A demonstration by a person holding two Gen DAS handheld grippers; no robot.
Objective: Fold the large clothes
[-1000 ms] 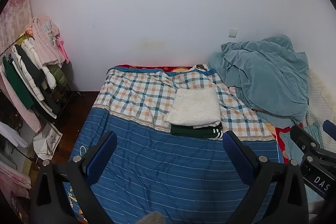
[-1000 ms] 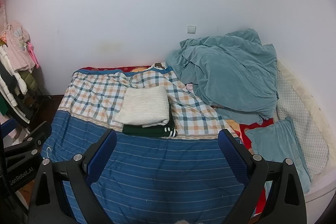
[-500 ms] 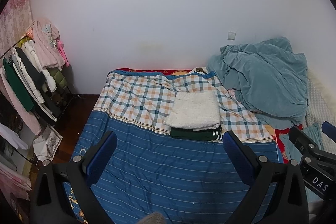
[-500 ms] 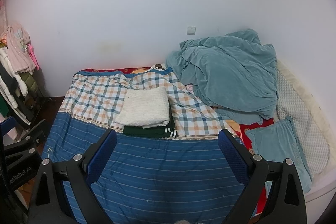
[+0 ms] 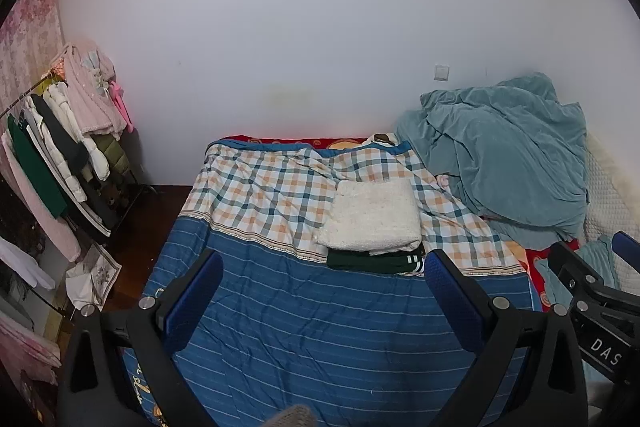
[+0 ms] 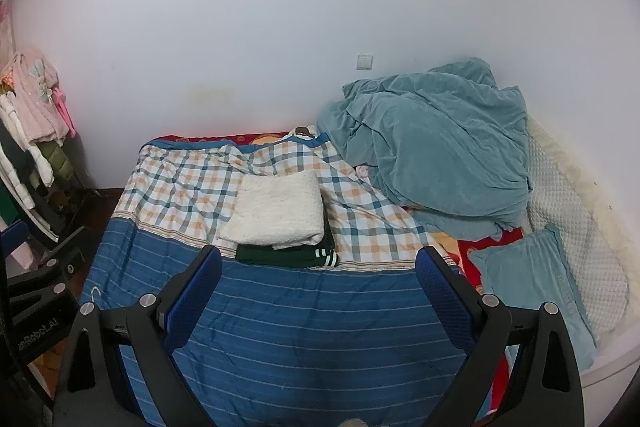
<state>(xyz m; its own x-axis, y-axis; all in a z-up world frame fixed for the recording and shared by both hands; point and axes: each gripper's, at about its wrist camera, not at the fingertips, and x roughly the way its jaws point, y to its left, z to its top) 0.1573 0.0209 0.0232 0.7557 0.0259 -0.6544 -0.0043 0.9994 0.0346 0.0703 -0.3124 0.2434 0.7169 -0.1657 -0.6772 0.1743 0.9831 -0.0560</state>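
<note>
A folded white fluffy garment lies on top of a folded dark green garment with white stripes, stacked mid-bed on the plaid and blue striped cover. The stack also shows in the right wrist view, white over green. My left gripper is open and empty, held above the near blue part of the bed, short of the stack. My right gripper is open and empty, likewise above the cover in front of the stack.
A rumpled teal blanket is heaped at the right against the wall, with a teal pillow and a white quilted pad beside it. A rack of hanging clothes stands left of the bed. The right gripper's body shows at the left view's right edge.
Both views have shifted slightly, so the bed and stack sit a little lower in frame. Both grippers stay open and empty; the clothes have not moved.
</note>
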